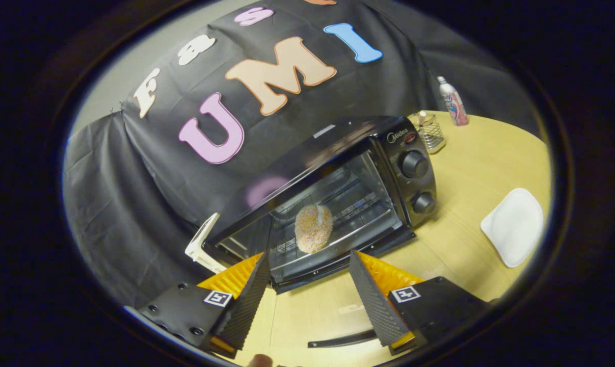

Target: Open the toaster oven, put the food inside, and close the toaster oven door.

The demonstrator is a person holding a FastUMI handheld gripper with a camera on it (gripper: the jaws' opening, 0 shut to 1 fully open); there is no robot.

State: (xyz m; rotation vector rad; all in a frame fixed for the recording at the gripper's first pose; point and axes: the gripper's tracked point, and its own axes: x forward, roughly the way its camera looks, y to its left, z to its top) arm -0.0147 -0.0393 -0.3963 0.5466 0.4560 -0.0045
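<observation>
The toaster oven (338,199) has its lower front corner hidden behind one of the gripper (310,278)'s fingers (spread apart, nothing between them). The bottle (452,102)'s label is too small to read. A white bracket (201,244) sits partly behind the oven.

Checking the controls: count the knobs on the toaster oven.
2: upper knob and lower knob, stacked on the toaster oven panel beyond the open fingers.

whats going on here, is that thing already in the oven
Yes. The breaded food sits on the rack inside the toaster oven, whose glass door looks closed. The hand-held gripper hangs just in front of the door, fingers open and holding nothing. A white plate lies on the table beside it.
</observation>
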